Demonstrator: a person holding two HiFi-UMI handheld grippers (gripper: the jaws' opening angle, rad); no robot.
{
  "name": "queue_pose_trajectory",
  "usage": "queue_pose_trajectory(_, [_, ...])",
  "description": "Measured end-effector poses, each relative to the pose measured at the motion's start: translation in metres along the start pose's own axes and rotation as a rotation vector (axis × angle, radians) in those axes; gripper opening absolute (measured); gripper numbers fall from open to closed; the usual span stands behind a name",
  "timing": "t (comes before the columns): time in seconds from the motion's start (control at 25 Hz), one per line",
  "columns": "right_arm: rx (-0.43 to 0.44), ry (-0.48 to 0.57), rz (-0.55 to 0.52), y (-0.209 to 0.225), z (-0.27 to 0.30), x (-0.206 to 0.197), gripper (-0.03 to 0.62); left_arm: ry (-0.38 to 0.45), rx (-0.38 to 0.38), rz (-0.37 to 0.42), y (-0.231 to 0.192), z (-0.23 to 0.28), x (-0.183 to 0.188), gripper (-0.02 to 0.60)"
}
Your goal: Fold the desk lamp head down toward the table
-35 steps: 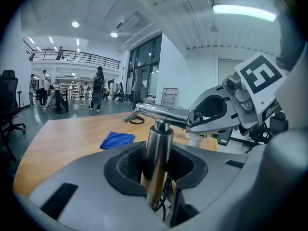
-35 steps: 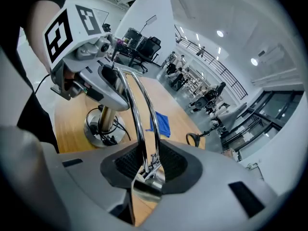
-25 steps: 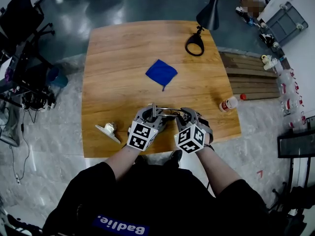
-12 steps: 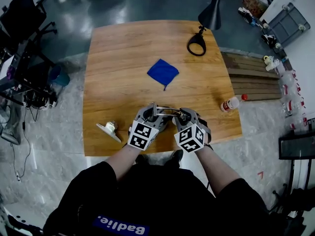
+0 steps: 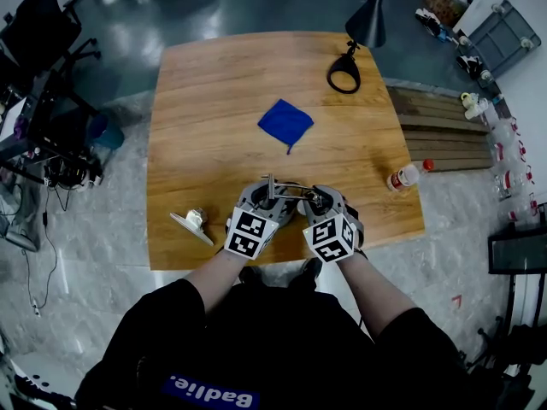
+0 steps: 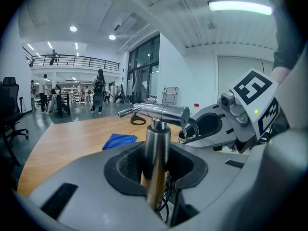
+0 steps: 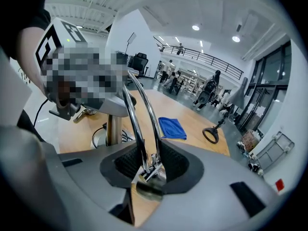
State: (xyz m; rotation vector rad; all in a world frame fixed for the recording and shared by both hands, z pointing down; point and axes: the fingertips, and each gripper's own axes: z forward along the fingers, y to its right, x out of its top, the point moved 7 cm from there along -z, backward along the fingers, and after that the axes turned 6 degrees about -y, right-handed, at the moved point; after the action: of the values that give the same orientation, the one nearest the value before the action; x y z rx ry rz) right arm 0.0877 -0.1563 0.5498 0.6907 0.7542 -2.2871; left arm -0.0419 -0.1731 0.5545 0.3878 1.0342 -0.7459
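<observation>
The left tool (image 5: 267, 196) is clamped on the upright chrome post (image 6: 156, 148) of the desk lamp (image 5: 288, 191), with a pad pressed against each side of the tube. The right tool (image 5: 314, 202) is closed on the pair of thin curved chrome rods (image 7: 140, 114), close to a small joint at their end. Both hands are therefore on the lamp, which stands at the near edge of the worktop (image 5: 205, 101), right in front of the person. I cannot pick out the lamp head clearly.

To my eye the fold is about to be worked. The left should pin the post dead steady while the right swings the rods down in one smooth arc about the top hinge (image 6: 161, 112), without twisting them. Further out lie a blue cloth (image 5: 285, 123) and, at the far corner, a black ring (image 5: 344, 73).
</observation>
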Motion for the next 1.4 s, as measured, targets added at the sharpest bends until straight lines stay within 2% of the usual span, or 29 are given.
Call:
queue_pose_trajectory(0.44, [0.0, 0.029, 0.063, 0.002, 0.003, -0.002, 0.097, -0.032, -0.019, 0.027, 0.003, 0.001, 0.003, 0.119])
queue_pose_trajectory(0.6, [0.033, 0.024, 0.116, 0.005, 0.002, -0.005, 0.121, -0.035, -0.028, 0.054, 0.004, -0.005, 0.005, 0.121])
queue_pose_trajectory(0.8, [-0.003, 0.024, 0.098, 0.005, -0.013, -0.005, 0.166, -0.008, -0.039, 0.089, 0.007, -0.024, 0.003, 0.135])
queue_pose_trajectory(0.96, [-0.018, 0.058, 0.141, 0.005, -0.031, -0.008, 0.176, 0.021, -0.044, 0.059, 0.007, -0.038, -0.002, 0.135])
queue_pose_trajectory(1.08, [0.001, 0.111, 0.201, 0.002, -0.042, -0.013, 0.175, 0.054, -0.018, 0.017, 0.01, -0.046, -0.01, 0.135])
queue_pose_trajectory(1.28, [0.079, 0.207, 0.257, 0.005, -0.081, -0.015, 0.175, 0.098, 0.036, -0.022, 0.045, -0.077, 0.01, 0.135])
queue_pose_trajectory(1.4, [0.137, 0.268, 0.253, 0.008, -0.103, -0.023, 0.175, 0.127, 0.103, -0.051, 0.072, -0.097, 0.019, 0.135])
